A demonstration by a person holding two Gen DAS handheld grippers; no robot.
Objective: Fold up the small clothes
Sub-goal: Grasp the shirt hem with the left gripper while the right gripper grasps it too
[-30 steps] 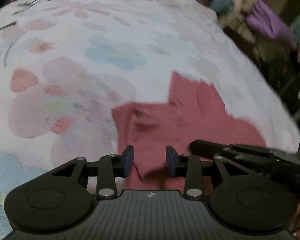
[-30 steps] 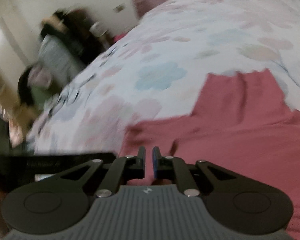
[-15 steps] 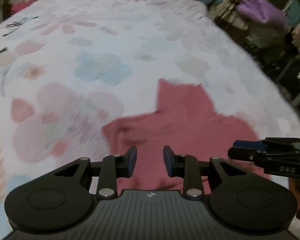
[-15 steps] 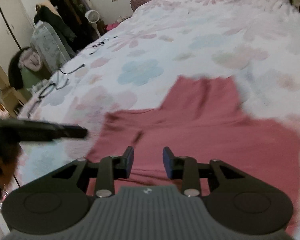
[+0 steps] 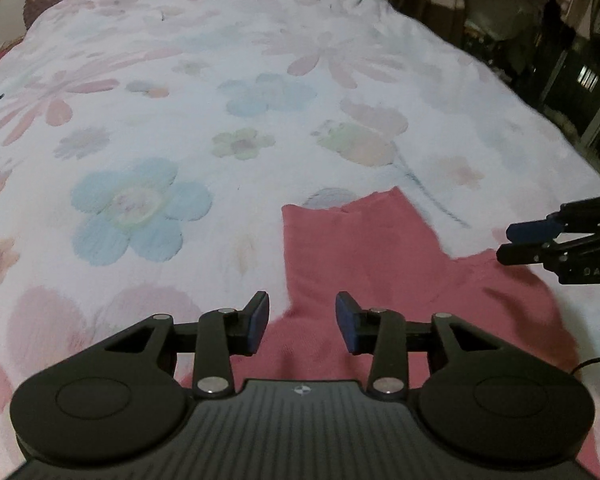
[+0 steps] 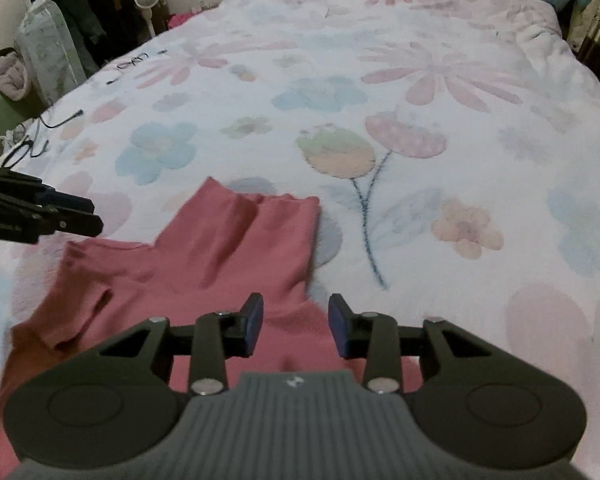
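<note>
Both grippers have drawn back and risen since the earlier frames, and the right gripper (image 6: pixel 294 326), then nearly closed low over the cloth, now shows its jaws spread apart and empty. Jaws of the left gripper (image 5: pixel 302 326) are likewise open, holding nothing. Between and just beyond them the pink garment (image 6: pixel 236 248) lies flat on the floral bedspread (image 5: pixel 260 60) at the bed's near edge. Its narrow part (image 5: pixel 352 236) points toward the far end of the bed; its wide part runs left to right under both grippers. From the left wrist view the garment lies ahead and to the right; from the right wrist view, ahead and to the left. Neither gripper is clearly nearer; each appears placed to take its own side.
</note>
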